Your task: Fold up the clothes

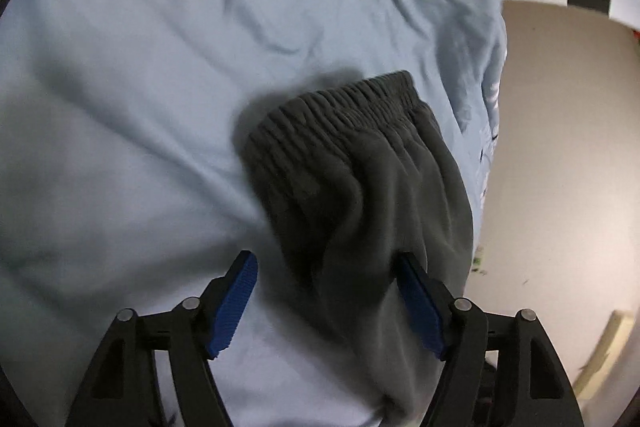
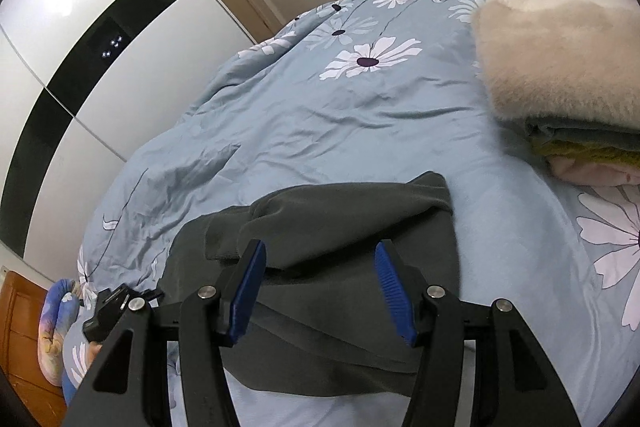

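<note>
Dark grey sweatpants [image 1: 360, 183] lie on a light blue bedspread [image 1: 140, 87], elastic waistband at the far end. My left gripper [image 1: 326, 263] is open just above the pants, its blue pads on either side of the bunched fabric; its right finger [image 1: 420, 307] seems to touch the cloth. In the right wrist view the pants [image 2: 328, 227] lie partly folded, one layer lapped over another. My right gripper [image 2: 320, 255] is open and hovers over them, holding nothing.
A stack of folded clothes topped by a cream fluffy garment [image 2: 560, 59] sits at the right on the flowered bedspread [image 2: 340, 107]. A white and black wardrobe [image 2: 80, 47] stands left of the bed. The bed edge and floor [image 1: 560, 147] lie right.
</note>
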